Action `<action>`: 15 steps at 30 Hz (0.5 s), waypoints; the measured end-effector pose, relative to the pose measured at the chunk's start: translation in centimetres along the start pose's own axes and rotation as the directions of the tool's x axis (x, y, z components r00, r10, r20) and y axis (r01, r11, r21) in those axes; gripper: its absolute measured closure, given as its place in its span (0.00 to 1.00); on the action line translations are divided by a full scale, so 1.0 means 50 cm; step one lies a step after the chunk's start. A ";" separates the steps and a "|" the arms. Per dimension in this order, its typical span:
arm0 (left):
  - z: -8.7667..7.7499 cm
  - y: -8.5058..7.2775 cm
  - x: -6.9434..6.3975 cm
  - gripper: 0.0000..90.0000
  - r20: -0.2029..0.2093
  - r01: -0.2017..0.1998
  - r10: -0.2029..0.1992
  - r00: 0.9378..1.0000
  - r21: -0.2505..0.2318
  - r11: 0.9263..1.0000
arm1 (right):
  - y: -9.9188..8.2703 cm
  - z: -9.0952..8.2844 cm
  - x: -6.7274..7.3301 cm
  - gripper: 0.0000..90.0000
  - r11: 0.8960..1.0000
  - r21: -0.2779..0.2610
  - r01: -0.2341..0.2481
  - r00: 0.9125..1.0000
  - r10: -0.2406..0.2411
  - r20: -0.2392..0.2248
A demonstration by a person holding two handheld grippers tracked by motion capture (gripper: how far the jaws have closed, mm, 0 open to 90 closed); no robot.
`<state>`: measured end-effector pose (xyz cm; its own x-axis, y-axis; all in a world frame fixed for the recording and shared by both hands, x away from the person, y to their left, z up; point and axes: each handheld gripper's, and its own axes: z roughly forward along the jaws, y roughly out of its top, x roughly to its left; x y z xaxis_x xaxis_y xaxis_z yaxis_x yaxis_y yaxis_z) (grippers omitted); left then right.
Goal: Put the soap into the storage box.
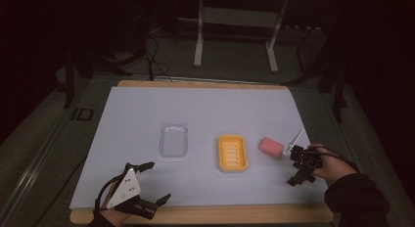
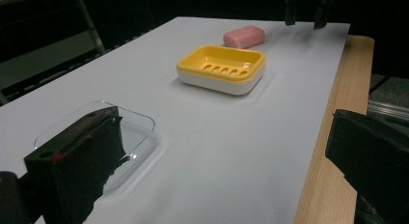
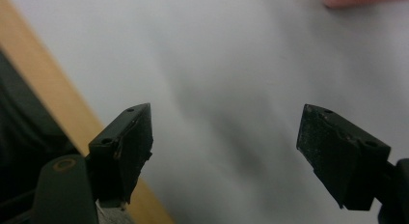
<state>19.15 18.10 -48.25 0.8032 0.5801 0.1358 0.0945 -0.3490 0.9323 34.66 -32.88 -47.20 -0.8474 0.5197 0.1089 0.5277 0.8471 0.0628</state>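
The likeliest slip from here, as I judge it, is at the pink soap bar (image 1: 270, 147): it lies flat on the pale sheet covering the tabletop (image 1: 205, 109), just beside the right tool (image 1: 296, 164), and a smooth rounded bar of that kind may skid sideways or squirt out if the jaws close off-centre or catch only one end. A push from a single jaw could also shove it against the yellow soap dish (image 1: 232, 153), which sits just to its left and looks light enough to slide on the sheet. The right tool is wide open and grips nothing; in the right gripper view its jaws stand well apart over bare sheet, with the soap a blur at the top edge, so the aim looks off the bar for now. The left tool (image 1: 149, 184) is likewise spread wide and empty, resting near the front wooden edge of the tabletop, with one jaw in front of the clear lid or tray (image 2: 140, 125) in its own view; a careless swing could knock that. As for containers, the yellow dish with its slotted floor is empty, and the clear tray, left of the dish, is also empty
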 end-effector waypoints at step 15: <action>0.000 -0.001 0.001 0.01 -0.003 0.004 -0.004 1.000 -0.001 1.000 | 0.005 -0.008 -0.060 0.24 1.000 0.021 0.015 0.998 -0.016 0.057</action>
<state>19.21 18.14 -48.27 0.8011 0.5834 0.1334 0.0968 -0.3463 0.9331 37.37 -34.26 -47.12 -0.8577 0.5117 0.0508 0.5137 0.8569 0.0433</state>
